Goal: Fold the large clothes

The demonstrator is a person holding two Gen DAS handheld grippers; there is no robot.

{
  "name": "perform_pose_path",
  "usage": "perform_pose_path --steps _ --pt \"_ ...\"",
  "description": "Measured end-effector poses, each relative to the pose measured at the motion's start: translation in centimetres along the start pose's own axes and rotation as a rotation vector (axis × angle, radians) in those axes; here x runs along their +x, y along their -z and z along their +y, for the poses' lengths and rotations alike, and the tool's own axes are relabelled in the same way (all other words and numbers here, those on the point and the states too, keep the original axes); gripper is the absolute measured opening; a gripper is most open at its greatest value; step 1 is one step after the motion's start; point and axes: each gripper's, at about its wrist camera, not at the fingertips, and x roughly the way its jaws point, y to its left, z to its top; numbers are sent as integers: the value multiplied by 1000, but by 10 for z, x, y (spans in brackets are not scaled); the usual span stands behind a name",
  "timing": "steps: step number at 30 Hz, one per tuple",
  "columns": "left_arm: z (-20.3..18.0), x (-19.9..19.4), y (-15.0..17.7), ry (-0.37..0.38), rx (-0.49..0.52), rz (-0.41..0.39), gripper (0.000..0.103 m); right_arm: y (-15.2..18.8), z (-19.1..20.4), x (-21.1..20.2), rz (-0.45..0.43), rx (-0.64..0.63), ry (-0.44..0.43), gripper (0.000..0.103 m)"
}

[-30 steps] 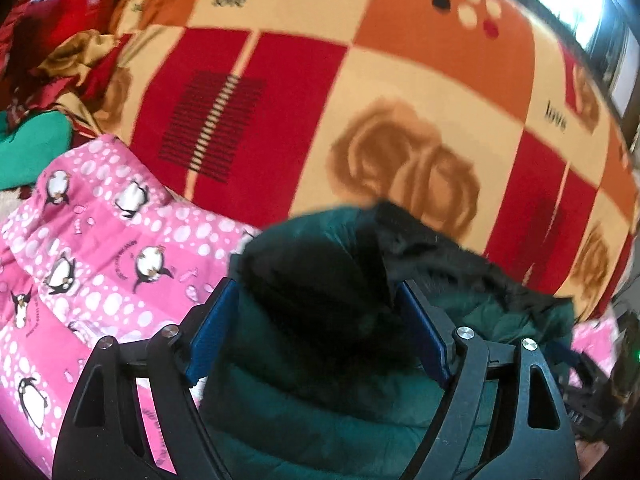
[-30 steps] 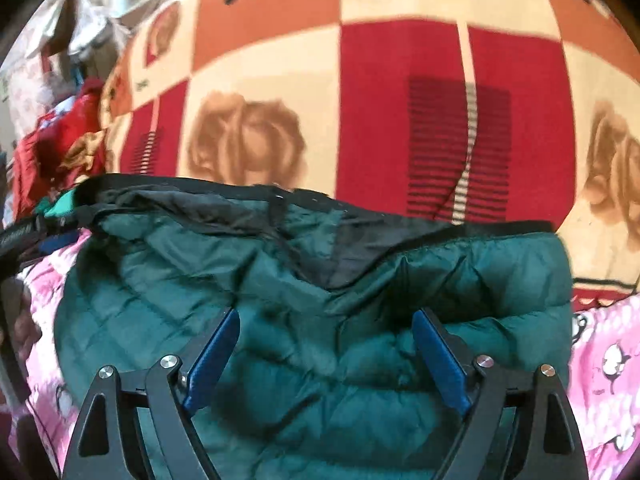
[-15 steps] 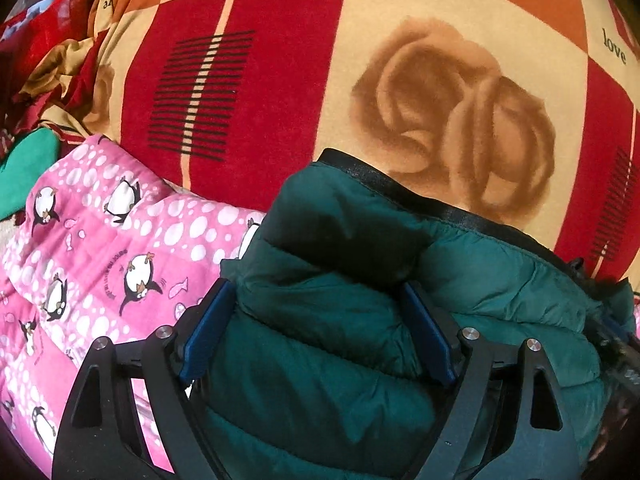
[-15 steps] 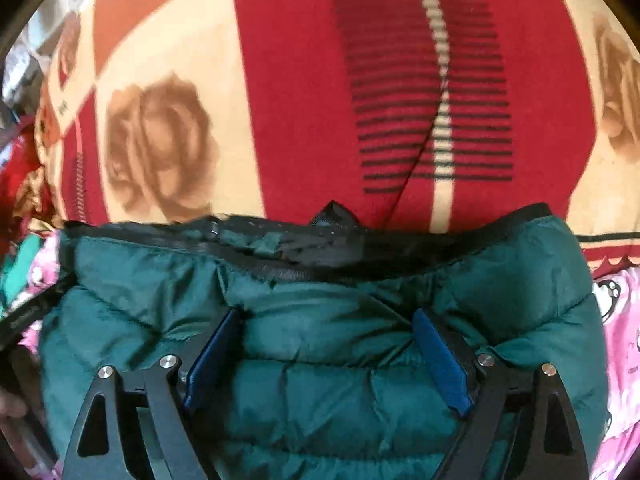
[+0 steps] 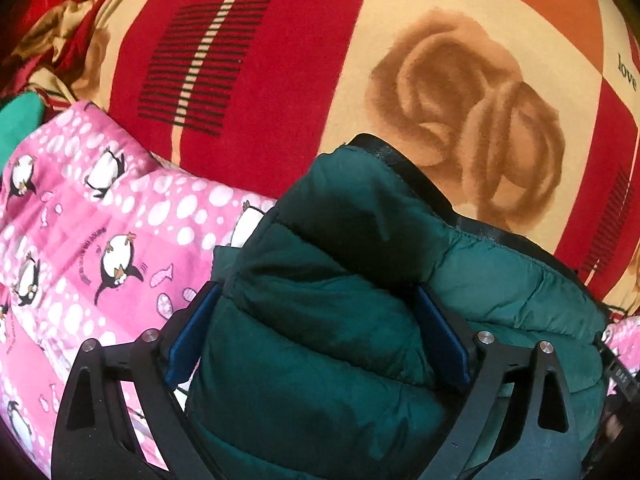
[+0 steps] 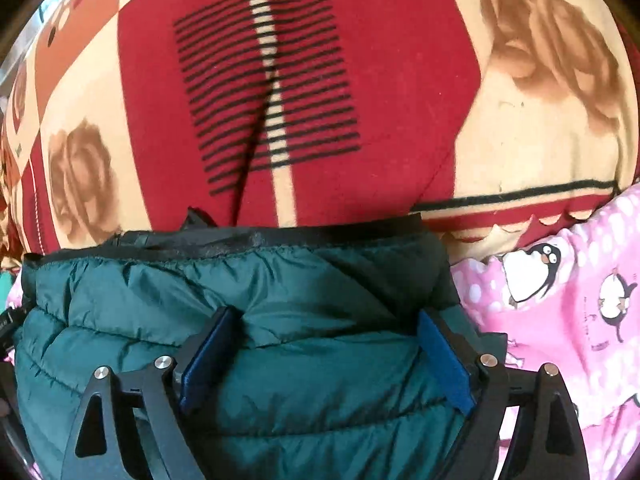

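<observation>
A dark green quilted puffer jacket with a black-trimmed hem fills the lower part of both views. My left gripper has its blue pads pressed against a thick fold at the jacket's left end. My right gripper holds a thick fold near the jacket's right end between its blue pads. The jacket's hem lies low over the red and cream blanket, and its lower part is hidden under the grippers.
A pink penguin-print quilt lies to the left and also to the right in the right wrist view. The rose-patterned blanket spreads beyond the jacket. Crumpled red cloth and a green item sit at far left.
Both grippers have carried the jacket forward and down toward the blanket. The loose black lining seen earlier is now tucked under, and the hem lies flatter.
</observation>
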Motion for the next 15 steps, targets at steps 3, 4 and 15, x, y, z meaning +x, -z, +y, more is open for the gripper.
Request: perform_pose_path --steps 3,4,15 --pt "-4 -3 2 -19 17 -13 95 -1 1 -8 4 -13 0 89" --pt "-3 -4 3 -20 20 -13 95 -2 1 -16 -6 -18 -5 89" --pt "-2 -21 17 -26 13 -28 95 49 4 -83 -70 -44 -61 89"
